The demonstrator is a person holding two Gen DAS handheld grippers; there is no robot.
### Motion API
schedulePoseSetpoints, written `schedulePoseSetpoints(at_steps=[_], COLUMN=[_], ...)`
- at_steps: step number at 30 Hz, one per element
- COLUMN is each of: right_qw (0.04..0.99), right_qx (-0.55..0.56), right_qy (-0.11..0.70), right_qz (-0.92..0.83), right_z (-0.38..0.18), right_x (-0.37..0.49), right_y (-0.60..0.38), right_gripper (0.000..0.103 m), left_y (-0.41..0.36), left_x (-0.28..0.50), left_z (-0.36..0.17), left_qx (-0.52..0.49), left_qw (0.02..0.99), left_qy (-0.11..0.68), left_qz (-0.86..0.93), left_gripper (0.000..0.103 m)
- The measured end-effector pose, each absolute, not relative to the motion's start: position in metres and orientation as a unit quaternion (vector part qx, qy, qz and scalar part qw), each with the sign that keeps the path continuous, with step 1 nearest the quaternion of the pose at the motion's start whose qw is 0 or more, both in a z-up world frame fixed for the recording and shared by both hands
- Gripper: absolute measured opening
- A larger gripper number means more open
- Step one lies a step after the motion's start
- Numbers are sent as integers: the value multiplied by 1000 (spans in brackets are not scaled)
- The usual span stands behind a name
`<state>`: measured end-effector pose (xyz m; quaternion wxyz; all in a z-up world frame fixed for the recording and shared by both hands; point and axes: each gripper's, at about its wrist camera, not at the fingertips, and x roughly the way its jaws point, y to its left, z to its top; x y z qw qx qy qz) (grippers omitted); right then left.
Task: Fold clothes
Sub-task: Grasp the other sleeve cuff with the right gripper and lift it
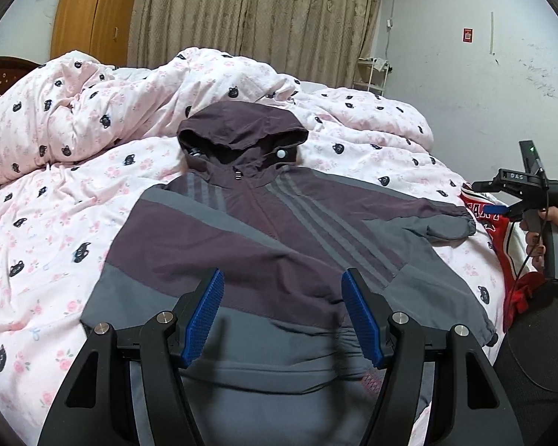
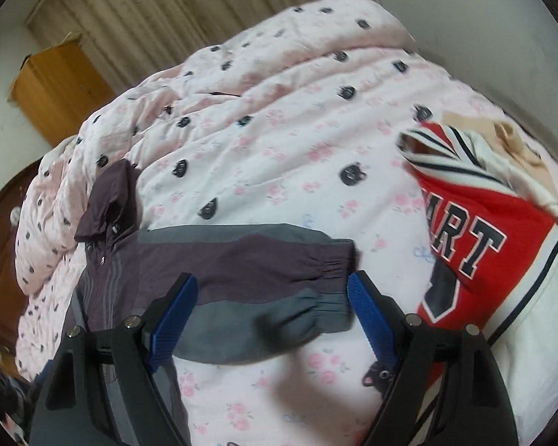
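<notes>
Both tongs, left [image 1: 282, 312] and right [image 2: 271, 319], gape empty above the hooded jacket [image 1: 264, 230]; its slippery sleeve [image 2: 279, 271] may slide from a shallow pinch.

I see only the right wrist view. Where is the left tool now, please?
Observer: The left tool is open over the lower front of the purple and grey hooded jacket and holds nothing.
Operator: Is the jacket's zipper closed?
Observer: Yes, the zipper looks closed up to the collar, and the jacket lies front up.
Operator: And the hood?
Observer: The hood lies spread on the pink cat-print quilt, at the far end from the tool.
</notes>
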<state>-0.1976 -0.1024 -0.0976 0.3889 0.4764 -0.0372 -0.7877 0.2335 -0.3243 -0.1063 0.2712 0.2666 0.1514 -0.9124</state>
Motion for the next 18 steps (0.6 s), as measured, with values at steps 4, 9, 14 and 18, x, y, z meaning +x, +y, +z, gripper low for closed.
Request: schedulePoseSetpoints(at_steps=[4,9,14,18], right_qw=[379,360,350,350], right_qx=[508,530,545,560], right_qy=[-65,-72,-74,-73], right_qz=[-771,-764,-758,-747], right_z=[-112,-125,-134,-142], right_x=[-210,-219,-227,-231], right_y=[-96,-95,-98,-105], right_gripper=[66,57,47,36], left_y=[-322,-319,-317,-317], left_x=[226,219,211,207], left_z=[-106,-103,-103,-104], left_qx=[263,256,255,257], left_qw=[261,249,238,236], left_qy=[154,157,158,158], left_qz=[-916,-921,-924,-924], left_gripper=[61,61,61,61])
